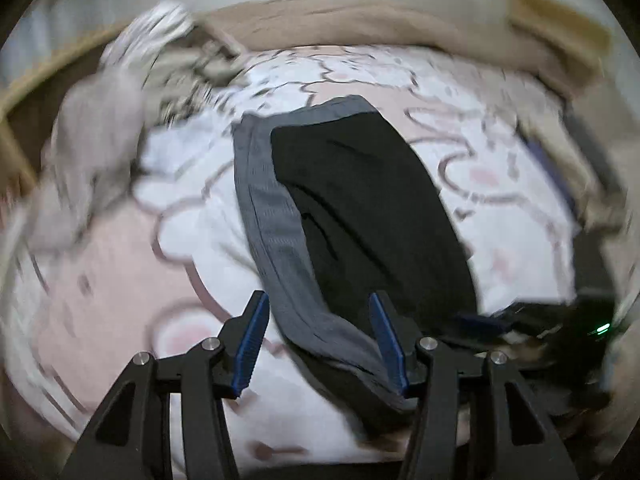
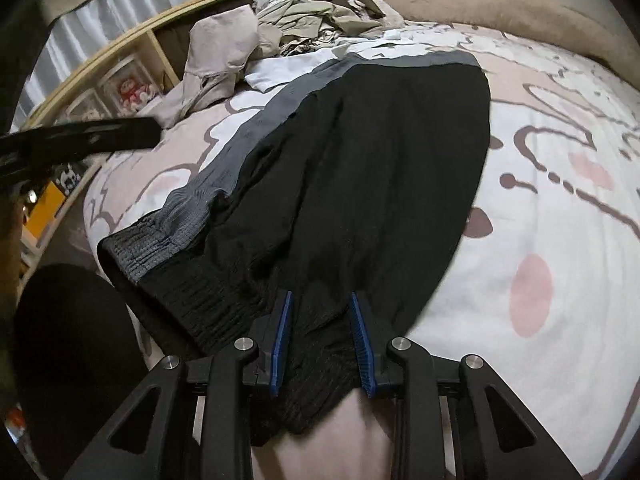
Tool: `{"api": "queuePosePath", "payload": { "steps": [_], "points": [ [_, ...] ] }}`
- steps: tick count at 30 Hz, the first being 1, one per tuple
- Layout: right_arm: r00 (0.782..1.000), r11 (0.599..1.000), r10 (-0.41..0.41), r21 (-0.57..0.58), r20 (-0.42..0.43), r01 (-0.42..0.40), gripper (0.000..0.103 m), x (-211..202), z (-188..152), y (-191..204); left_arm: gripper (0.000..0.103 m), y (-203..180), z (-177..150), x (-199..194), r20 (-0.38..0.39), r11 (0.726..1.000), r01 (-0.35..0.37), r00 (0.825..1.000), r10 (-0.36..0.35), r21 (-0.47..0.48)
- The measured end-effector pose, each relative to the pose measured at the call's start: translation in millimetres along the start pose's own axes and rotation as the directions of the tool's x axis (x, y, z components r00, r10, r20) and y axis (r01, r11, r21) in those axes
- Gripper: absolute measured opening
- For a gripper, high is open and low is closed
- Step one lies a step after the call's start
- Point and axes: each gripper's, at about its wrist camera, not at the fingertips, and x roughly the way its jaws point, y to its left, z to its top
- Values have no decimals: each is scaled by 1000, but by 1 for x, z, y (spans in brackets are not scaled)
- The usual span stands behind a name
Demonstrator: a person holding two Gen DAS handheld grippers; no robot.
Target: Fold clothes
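Black trousers with a grey side stripe [image 2: 360,168] lie lengthwise on the patterned bedspread [image 2: 560,208]. In the left wrist view they [image 1: 360,200] run from the middle down to the gripper. My left gripper [image 1: 320,320] is open, its blue-padded fingers standing either side of the grey stripe near the waistband end. My right gripper [image 2: 320,316] is open too, its fingers astride the ribbed black waistband [image 2: 224,304] at the near edge of the bed. The left view is blurred by motion.
A heap of unfolded pale clothes [image 2: 296,20] lies at the far left of the bed, also in the left wrist view [image 1: 132,92]. A brown blanket [image 2: 500,4] lines the far edge. A wooden shelf [image 2: 120,76] stands left of the bed.
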Motion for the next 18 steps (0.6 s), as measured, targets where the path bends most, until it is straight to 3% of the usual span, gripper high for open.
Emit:
{"api": "queuePosePath", "payload": {
  "steps": [2,4,8,9,11,12,18],
  "points": [
    [1000,1000,7,16,2,-7,29,2,0,-1,52,-11,3,-2,41,985,-41,999,35,167],
    [1000,999,17,35,8,-18,29,2,-1,-4,52,-21,-2,-3,85,946,-60,996,34,319],
    [999,999,32,30,8,-32,30,4,-1,-6,56,-36,-28,3,98,829,-51,995,-4,556],
    [999,999,38,29,9,-38,30,4,-1,-7,58,-39,-38,8,92,789,-53,996,-5,612],
    [999,998,46,32,12,-46,30,3,-3,-9,59,-44,-56,17,81,723,-46,997,-14,690],
    [999,998,48,30,16,-48,30,2,-4,-9,59,-46,-61,19,79,705,-42,997,-19,708],
    [997,999,31,-12,73,-30,30,-4,-10,-3,59,-29,-68,32,52,772,8,997,-53,635]
  ]
}}
